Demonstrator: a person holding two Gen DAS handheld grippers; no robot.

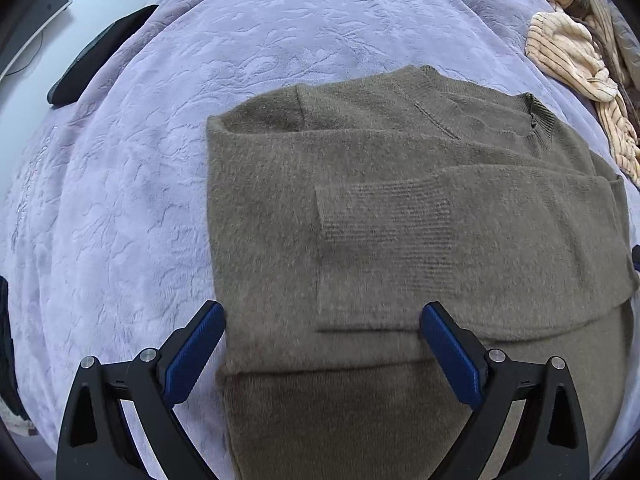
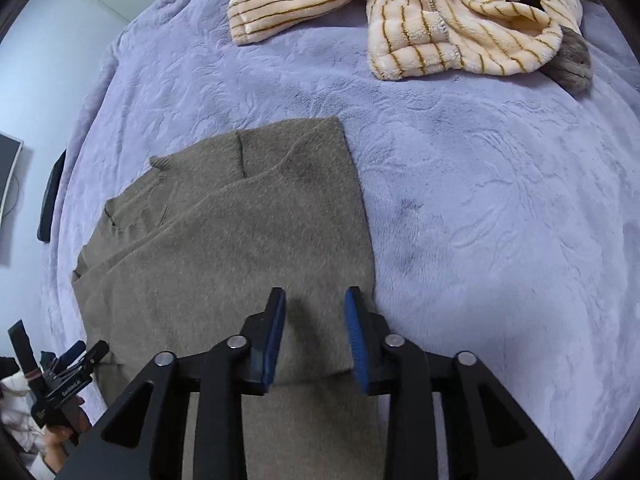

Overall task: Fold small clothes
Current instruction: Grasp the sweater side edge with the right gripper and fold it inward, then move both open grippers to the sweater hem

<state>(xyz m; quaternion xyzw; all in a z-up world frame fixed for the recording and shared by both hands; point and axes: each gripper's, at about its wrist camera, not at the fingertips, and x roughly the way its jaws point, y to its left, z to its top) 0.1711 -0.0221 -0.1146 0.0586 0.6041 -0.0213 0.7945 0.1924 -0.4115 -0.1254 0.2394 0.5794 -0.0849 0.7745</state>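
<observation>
Hovering over the fuzzy olive knit sweater [image 1: 400, 208] lying folded into a rectangle on the embossed lilac bedspread [image 1: 120, 200], your left claw [image 1: 322, 320] gapes wide, your right claw [image 2: 316, 304] half-spread, both pinching nothing; striped cream fleece [image 2: 440, 20] sits crumpled beyond

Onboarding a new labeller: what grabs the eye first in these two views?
The olive-brown sweater, sleeves folded in, lies flat mid-frame on the lilac bedspread. Both grippers hover over its near hem, left gripper wide open, right gripper narrower. A cream striped fleece heap lies farther back.
</observation>
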